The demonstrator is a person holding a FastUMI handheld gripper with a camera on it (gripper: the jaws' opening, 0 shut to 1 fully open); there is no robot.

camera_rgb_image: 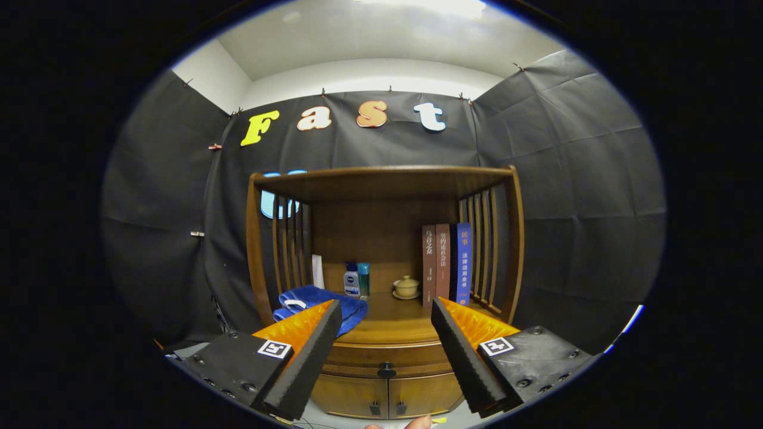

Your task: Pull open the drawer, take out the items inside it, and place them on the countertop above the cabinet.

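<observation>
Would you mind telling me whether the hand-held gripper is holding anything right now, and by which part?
Nothing is held. The hand-held gripper is open, its fingers apart, with the closed drawer's knob beyond them.

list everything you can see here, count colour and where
cabinet: 1, brown wood, ahead of the fingers, open shelf above
drawer: 1, brown, shut, below the countertop
drawer knob: 1, black, between the fingers
lower doors: 2, brown, shut
towel: 1, blue, countertop left, behind left finger
bottles: 2, one white and blue, one teal, at the back
lidded cup: 1, beige, on saucer
books: 3, two brown, one blue, upright at right
gripper: 1, black pads, orange fingers, open
</observation>
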